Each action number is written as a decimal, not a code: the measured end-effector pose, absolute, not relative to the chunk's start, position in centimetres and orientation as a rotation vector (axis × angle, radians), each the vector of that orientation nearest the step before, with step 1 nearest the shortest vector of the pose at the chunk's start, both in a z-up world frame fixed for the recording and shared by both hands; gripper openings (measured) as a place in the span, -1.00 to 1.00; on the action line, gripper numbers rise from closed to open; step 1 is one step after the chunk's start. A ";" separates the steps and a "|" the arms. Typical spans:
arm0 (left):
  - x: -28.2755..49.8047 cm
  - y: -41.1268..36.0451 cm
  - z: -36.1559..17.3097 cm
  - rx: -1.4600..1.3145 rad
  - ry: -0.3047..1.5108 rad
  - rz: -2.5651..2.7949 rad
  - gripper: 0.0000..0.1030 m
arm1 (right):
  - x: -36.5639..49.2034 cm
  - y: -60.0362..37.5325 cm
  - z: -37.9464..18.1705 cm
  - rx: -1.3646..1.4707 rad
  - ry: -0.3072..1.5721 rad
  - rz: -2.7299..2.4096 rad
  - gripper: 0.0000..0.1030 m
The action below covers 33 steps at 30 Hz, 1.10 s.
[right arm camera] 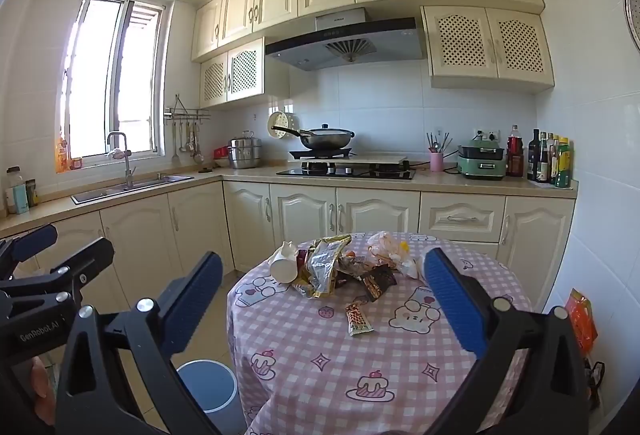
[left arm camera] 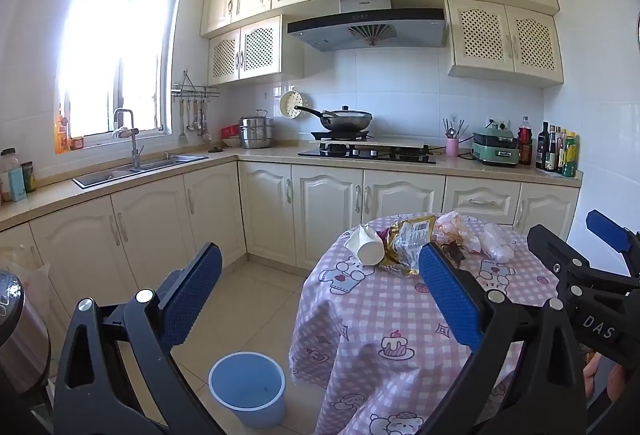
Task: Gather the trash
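Trash heap at the table's far edge: tipped white paper cup, crumpled gold wrapper, dark wrappers, clear bags. One small wrapper lies apart, nearer centre.

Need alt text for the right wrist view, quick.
Open right hand-held gripper faces a round table with pink checked cloth holding a tipped white paper cup, crumpled gold foil wrapper and small snack packet; blue plastic bin on the floor lower left.

The blue bin is partly hidden behind the right hand-held gripper frame and the draped tablecloth. The near edge of the tabletop is cut off by the lower picture edge. Print on the small wrapper is too small to read.
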<state>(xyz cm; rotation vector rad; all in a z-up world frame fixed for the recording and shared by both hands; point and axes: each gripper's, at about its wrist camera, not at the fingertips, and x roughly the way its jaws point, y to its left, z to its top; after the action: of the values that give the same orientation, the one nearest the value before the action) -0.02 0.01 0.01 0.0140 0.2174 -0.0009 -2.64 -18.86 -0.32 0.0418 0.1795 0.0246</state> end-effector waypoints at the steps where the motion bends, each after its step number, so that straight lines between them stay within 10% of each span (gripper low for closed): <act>1: 0.0 0.0 0.0 0.014 0.218 -0.001 0.85 | -2.6 -18.8 -0.4 0.042 0.180 0.026 0.92; 33: 0.2 -0.4 -0.3 0.019 0.216 -0.001 0.85 | -2.1 -18.5 -0.4 0.032 0.182 0.026 0.92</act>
<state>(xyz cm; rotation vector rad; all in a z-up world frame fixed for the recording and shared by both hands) 0.16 -0.42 -0.33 0.0186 0.2156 -0.0007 -2.13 -18.51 -0.38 0.0322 0.1821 0.0260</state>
